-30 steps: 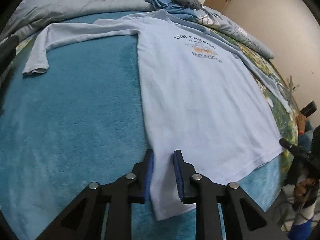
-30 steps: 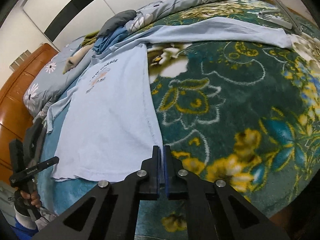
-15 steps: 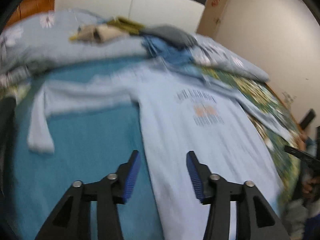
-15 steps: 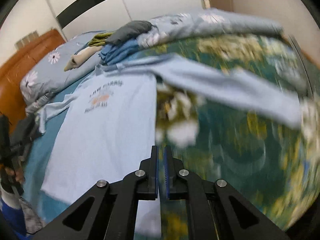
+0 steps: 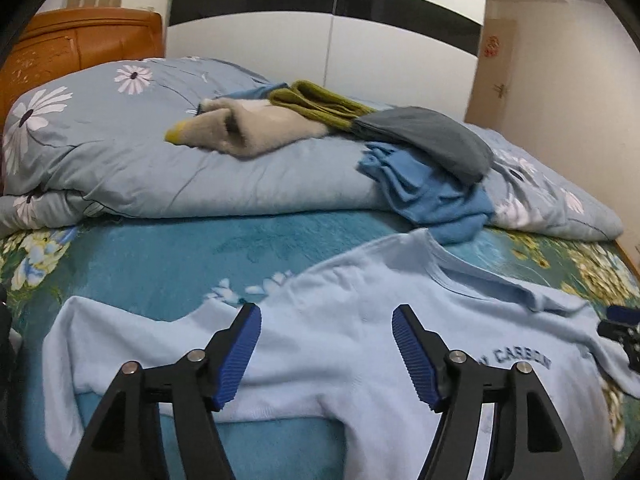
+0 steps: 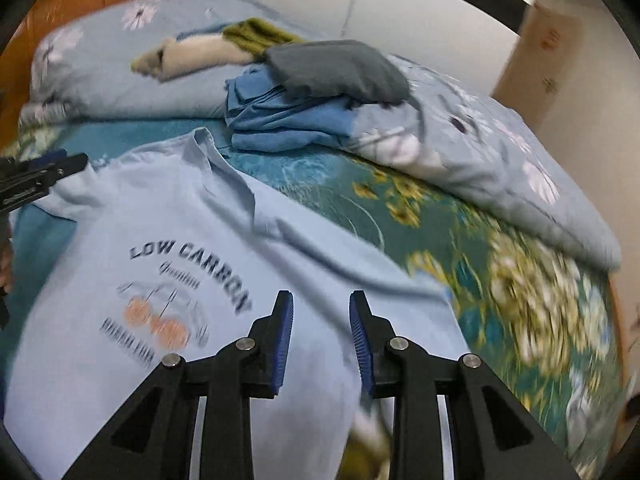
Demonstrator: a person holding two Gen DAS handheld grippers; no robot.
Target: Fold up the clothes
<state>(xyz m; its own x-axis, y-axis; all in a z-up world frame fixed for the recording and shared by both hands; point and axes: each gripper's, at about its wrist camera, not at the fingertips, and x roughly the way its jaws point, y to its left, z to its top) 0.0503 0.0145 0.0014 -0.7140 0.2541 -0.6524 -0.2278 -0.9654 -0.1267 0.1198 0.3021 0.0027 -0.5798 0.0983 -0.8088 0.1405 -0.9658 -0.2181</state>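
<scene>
Both grippers, left (image 5: 326, 344) and right (image 6: 321, 334), had let go of the shirt (image 6: 192, 280) hem, jaws apart above its chest.

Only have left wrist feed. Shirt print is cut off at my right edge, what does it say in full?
Observer: Right wrist view shows the print on the light blue shirt reads LOW CARBON in an arc; the smaller lines under it are too blurred to read.
Operator: Right tool state?
Observer: The right tool is open with nothing between its pads, over the shirt's right shoulder area.
Operator: The shirt's right sleeve?
Observer: The right sleeve runs out over the floral bedspread.
</scene>
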